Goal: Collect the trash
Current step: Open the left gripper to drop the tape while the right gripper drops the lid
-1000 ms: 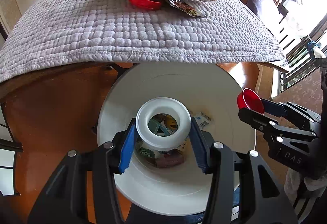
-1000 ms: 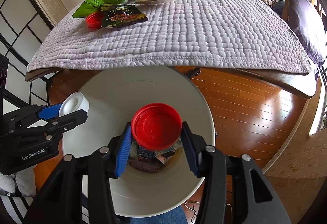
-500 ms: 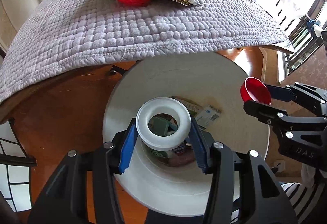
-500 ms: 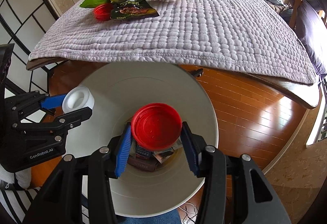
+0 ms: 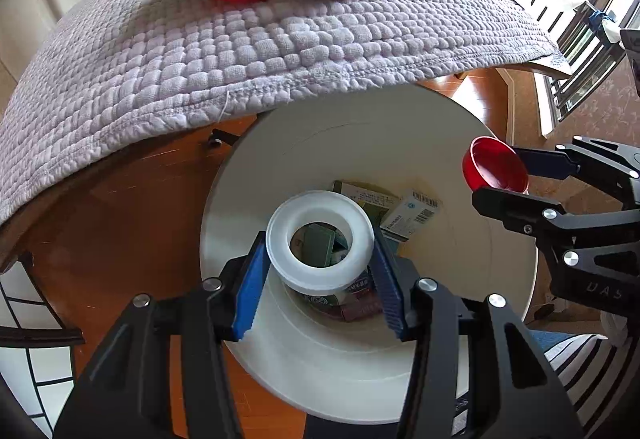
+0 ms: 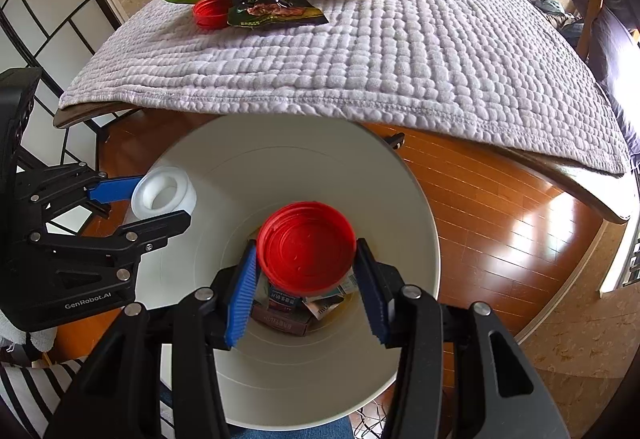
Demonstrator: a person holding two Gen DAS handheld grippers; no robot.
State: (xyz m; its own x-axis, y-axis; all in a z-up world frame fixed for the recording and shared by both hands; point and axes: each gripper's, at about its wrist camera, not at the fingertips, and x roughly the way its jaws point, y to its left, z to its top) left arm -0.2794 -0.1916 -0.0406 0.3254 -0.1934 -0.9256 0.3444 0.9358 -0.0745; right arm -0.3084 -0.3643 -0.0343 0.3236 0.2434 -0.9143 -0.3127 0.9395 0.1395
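The bench under a quilted lavender cloth (image 6: 400,51) has leftover wrappers at its far left end. A round white plastic bin (image 5: 400,339) sits on the floor just near of it, packets inside. Left claw (image 5: 320,271) is clamped on a white plastic ring (image 5: 320,243) over the bin; right claw (image 6: 306,271) grips a red plastic lid (image 6: 306,251) over it too.

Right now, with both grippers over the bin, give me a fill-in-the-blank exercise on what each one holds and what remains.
1. The left gripper is shut on a white ____.
2. The right gripper is shut on a ____ lid.
3. Both items hang above the white ____.
4. Another red lid lies on the quilted cloth beside a ____ bag.

Missing words: ring; red; bin; green
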